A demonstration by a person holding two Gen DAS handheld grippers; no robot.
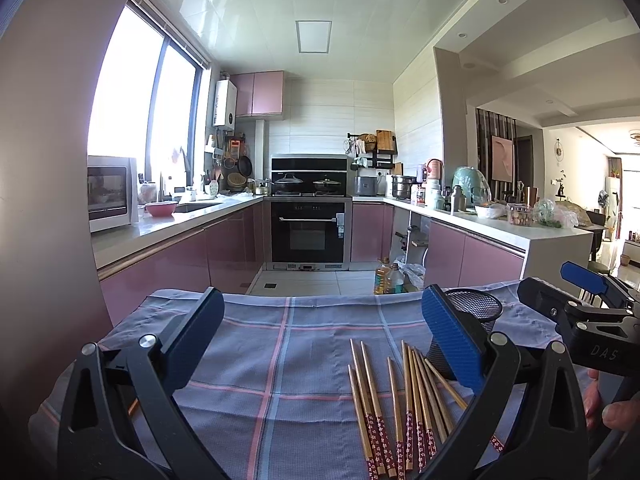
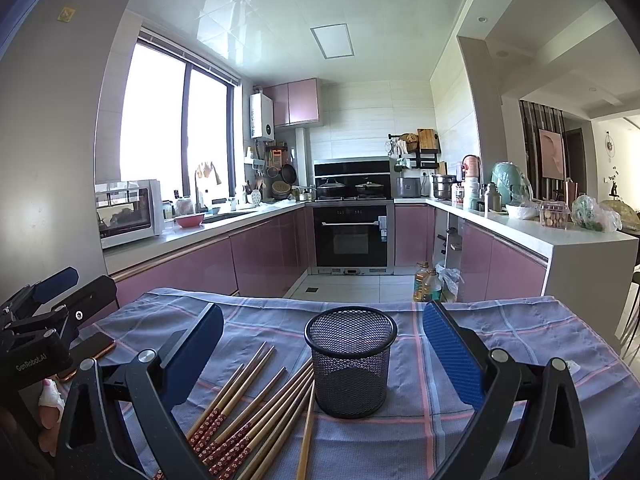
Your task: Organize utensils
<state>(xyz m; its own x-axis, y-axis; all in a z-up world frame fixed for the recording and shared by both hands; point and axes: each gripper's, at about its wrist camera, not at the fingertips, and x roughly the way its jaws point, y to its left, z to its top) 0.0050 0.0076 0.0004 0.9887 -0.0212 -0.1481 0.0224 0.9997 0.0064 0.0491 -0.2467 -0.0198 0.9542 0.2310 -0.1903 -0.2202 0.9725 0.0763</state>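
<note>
Several wooden chopsticks (image 1: 404,404) with red flowered ends lie loose on the blue checked cloth (image 1: 280,360). They also show in the right wrist view (image 2: 256,404), just left of an upright, empty black mesh cup (image 2: 351,364). In the left wrist view the cup (image 1: 478,308) stands behind my right finger. My left gripper (image 1: 326,344) is open and empty, above the cloth left of the chopsticks. My right gripper (image 2: 324,354) is open and empty, its jaws standing either side of the cup, nearer than it.
A phone (image 2: 90,350) lies on the cloth at the left edge. The left gripper's body (image 2: 36,320) shows at far left, the right gripper's body (image 1: 588,312) at far right. Oil bottles (image 2: 426,280) stand on the floor beyond the table.
</note>
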